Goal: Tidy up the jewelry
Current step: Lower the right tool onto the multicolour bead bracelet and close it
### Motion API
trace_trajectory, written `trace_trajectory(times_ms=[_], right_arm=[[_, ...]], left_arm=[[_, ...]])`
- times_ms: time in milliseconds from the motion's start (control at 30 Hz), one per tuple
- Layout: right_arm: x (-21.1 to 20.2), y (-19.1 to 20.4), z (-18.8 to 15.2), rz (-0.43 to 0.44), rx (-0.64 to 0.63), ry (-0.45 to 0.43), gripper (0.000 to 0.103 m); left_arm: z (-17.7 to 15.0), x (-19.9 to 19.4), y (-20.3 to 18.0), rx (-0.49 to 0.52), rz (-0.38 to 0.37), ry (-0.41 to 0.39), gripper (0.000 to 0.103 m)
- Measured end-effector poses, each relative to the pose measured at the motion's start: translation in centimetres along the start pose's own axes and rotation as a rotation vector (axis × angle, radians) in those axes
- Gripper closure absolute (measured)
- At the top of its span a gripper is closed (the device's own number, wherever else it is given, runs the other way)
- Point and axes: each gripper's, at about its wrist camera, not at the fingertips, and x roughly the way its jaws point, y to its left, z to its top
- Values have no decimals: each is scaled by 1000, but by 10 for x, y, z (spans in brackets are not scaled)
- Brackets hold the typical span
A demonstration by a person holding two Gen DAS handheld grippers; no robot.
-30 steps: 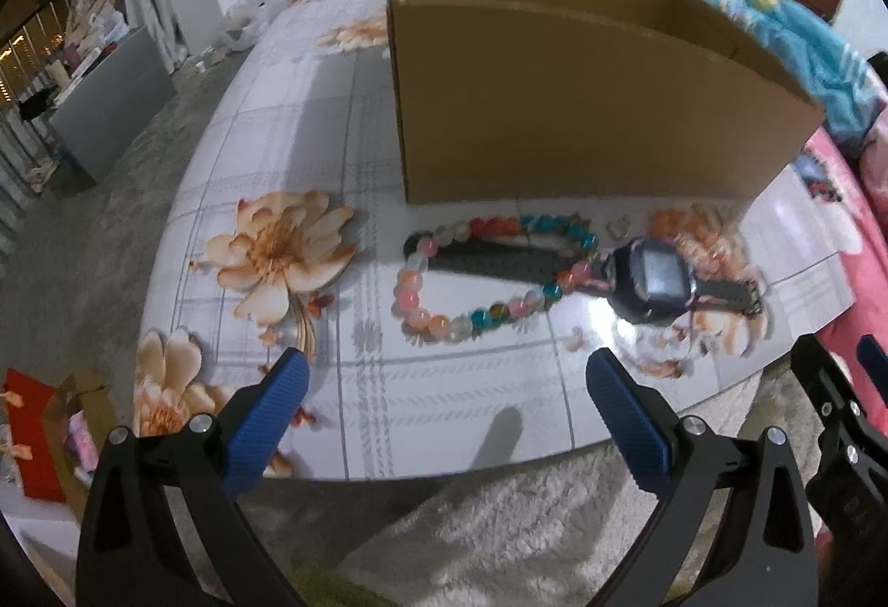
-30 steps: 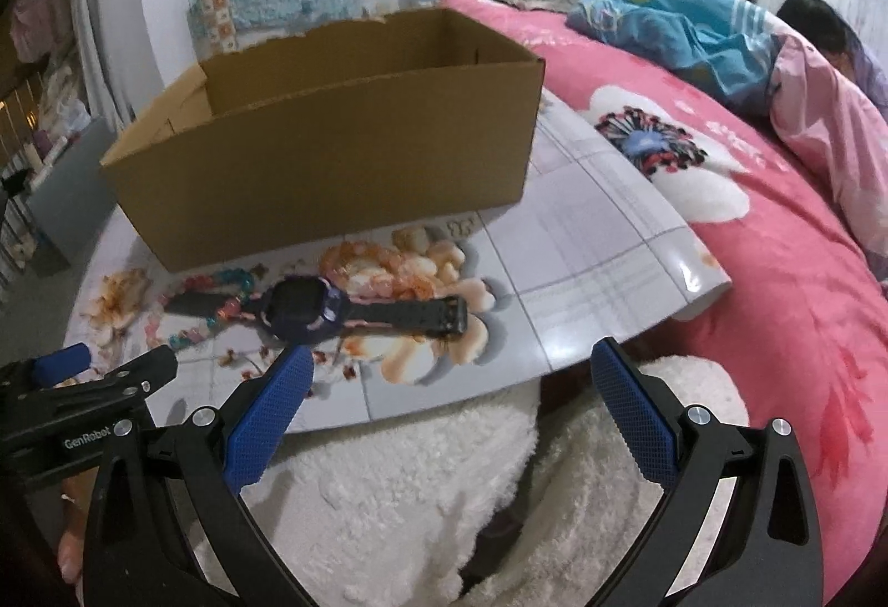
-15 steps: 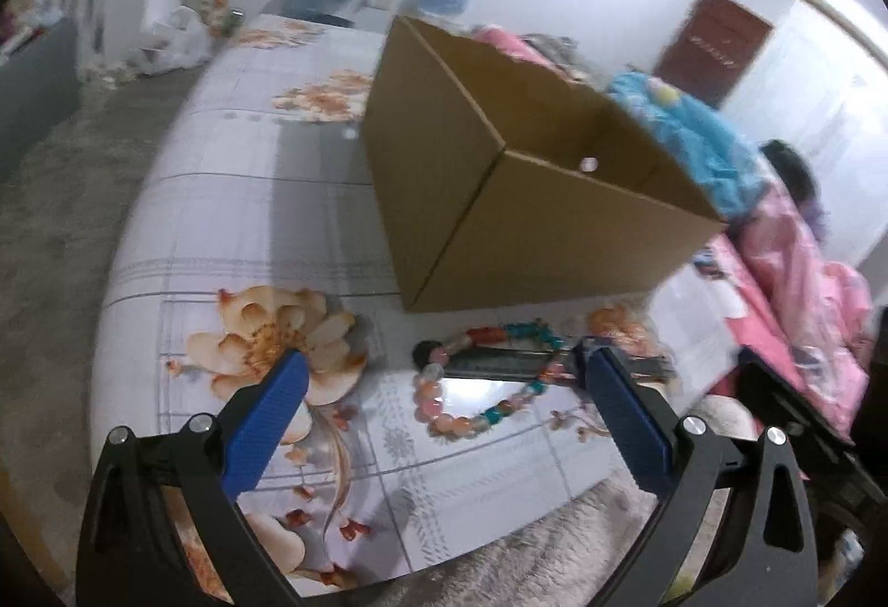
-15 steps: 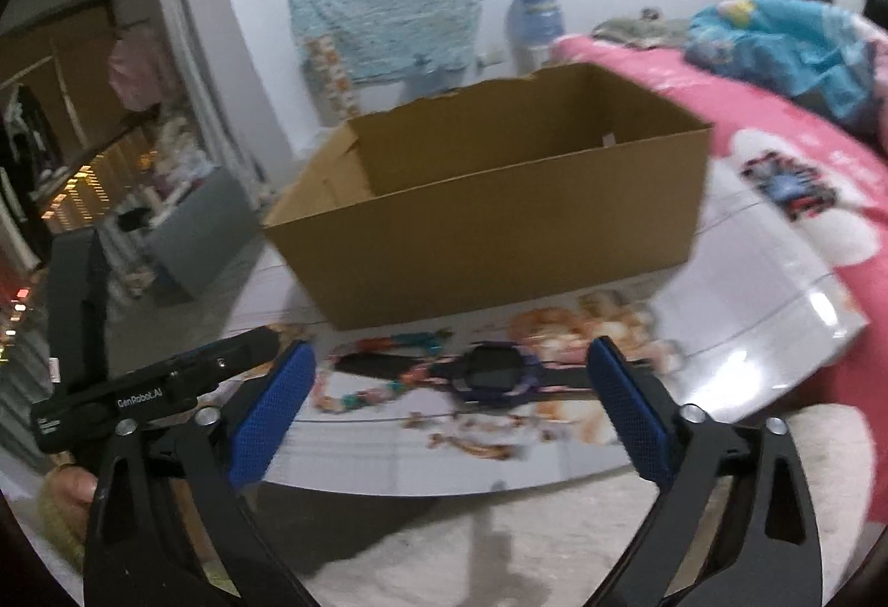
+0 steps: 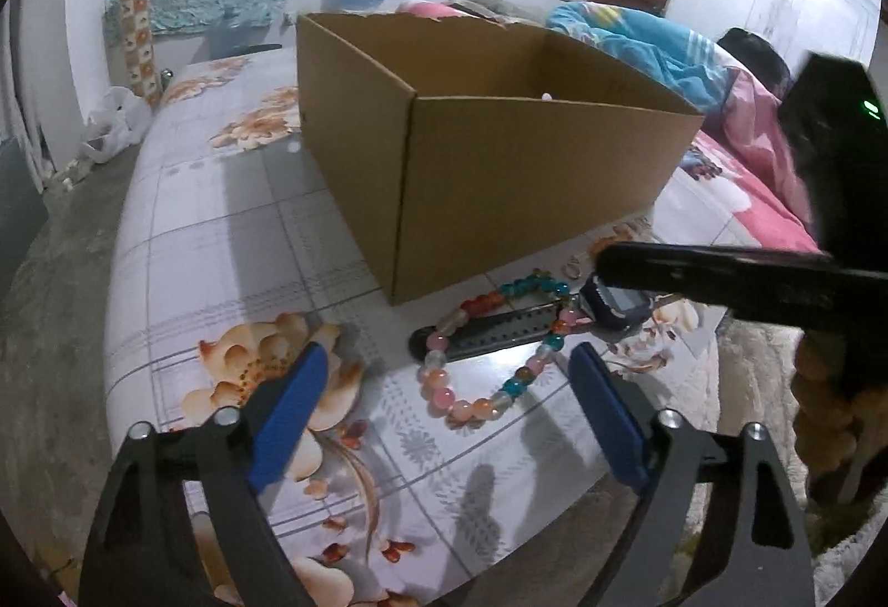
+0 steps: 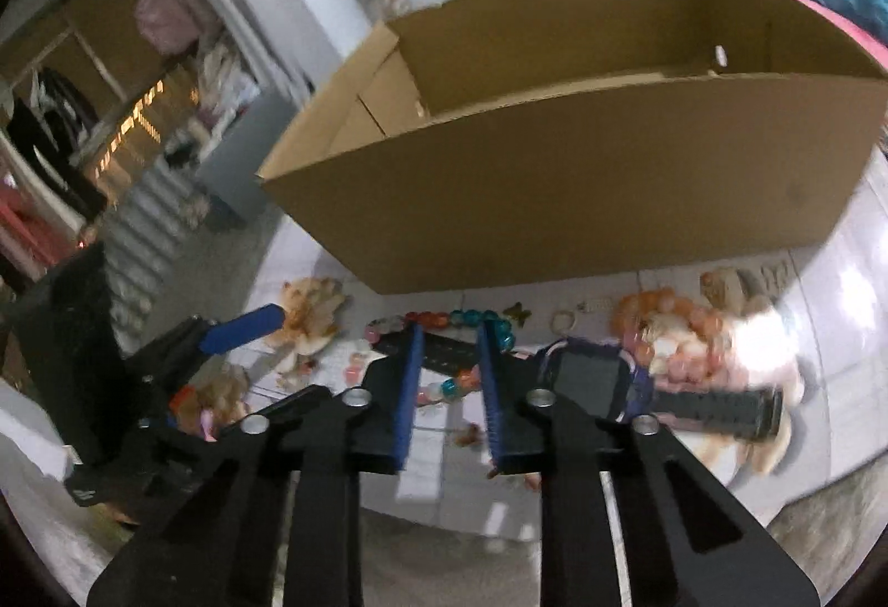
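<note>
A bracelet of coloured beads (image 5: 480,407) lies on the flowered tablecloth (image 5: 222,229) in front of an open cardboard box (image 5: 527,174). A dark watch (image 5: 619,302) rests beside it, one strap (image 5: 488,335) crossing the bead loop. My left gripper (image 5: 448,357) is open, its jaws closing a little, just short of the bracelet with nothing touching the pads. My right gripper (image 6: 449,329) hovers over the strap and beads (image 6: 466,315) left of the watch face (image 6: 588,377). Its jaws are closing to a narrow gap, and the pads (image 6: 410,385) do not visibly press on anything.
A small ring (image 6: 561,317) and a butterfly charm (image 6: 516,312) lie near the box wall (image 6: 555,196). A bed with a pink cover (image 5: 738,185) adjoins the table on the right. A white fluffy rug (image 5: 749,346) lies below the table's near edge.
The right gripper swung left from beside the watch to over its strap, and its jaws narrowed from wide to a slim gap. The left gripper turned toward the bracelet; its jaws narrowed slightly.
</note>
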Motion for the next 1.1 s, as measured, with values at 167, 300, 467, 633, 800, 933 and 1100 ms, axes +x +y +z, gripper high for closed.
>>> trace_trajectory(times_ms=[167,300,467,633,800,933,1100], right_arm=[[18,3,14,-47,-64,100,88],[31,12,17,-82,-106,165,88],[47,14,18,-126,-148,221,88],[53,9,19,-160,-150,261,87],[53,13,17,-165,-165,251,95],[44,9,13,-129,-122,219,95],[17,6,9,-86,-79,144,96]], left_arm=[[0,7,2,8,-7,32,44],[0,13,5,-5,-22,59,53],[-1,22,9,-12,-23,99,62],[0,32,11,-19,-12,124,66],[2,36,9,-1,17,119,80],[3,36,12,-22,6,122,93],[7,17,10,-36,-15,67,94]])
